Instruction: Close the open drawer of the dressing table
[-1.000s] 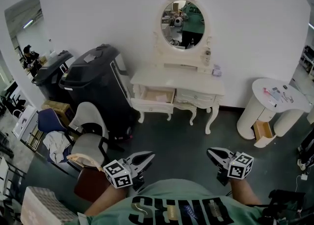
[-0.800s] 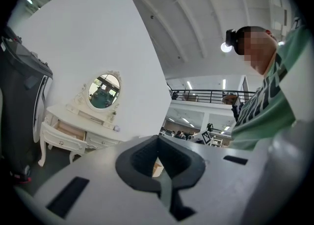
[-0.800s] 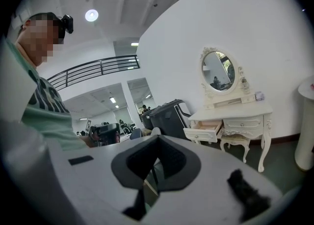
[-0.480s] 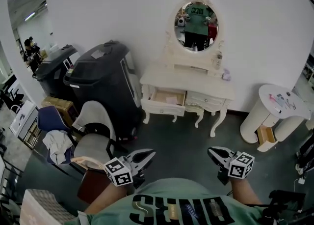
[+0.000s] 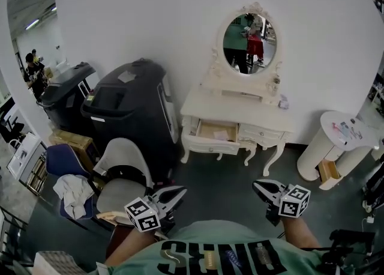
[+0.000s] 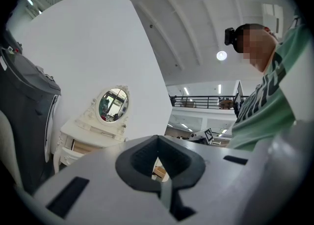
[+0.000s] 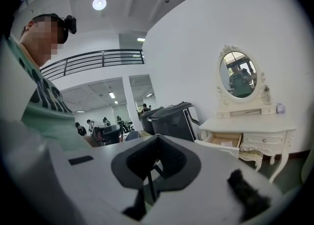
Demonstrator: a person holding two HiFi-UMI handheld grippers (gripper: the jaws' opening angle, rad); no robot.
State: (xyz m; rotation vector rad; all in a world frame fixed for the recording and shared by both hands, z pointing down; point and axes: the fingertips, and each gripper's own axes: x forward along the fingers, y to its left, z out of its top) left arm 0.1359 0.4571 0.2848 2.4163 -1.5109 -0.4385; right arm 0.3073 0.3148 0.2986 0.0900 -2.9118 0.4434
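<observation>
The white dressing table (image 5: 237,110) with an oval mirror (image 5: 249,38) stands against the far wall. Its left drawer (image 5: 215,137) is pulled out and shows a wooden inside with a slip of paper. Both grippers are held low in front of my body, well short of the table. My left gripper (image 5: 182,192) is shut and holds nothing. My right gripper (image 5: 256,185) is also shut and holds nothing. The right gripper view shows the open drawer (image 7: 223,140) off to the right of that gripper's jaws. In the left gripper view the dressing table (image 6: 91,138) stands far off at the left.
A big black machine (image 5: 129,111) stands just left of the dressing table, with a grey chair (image 5: 120,172) in front of it. A blue chair with cloth (image 5: 66,175) is further left. A white round stand (image 5: 345,135) with a wooden box (image 5: 329,172) is at the right.
The dressing table has grown larger and shifted right in the head view as I came closer. Both grippers keep their places in front of me, still shut.
</observation>
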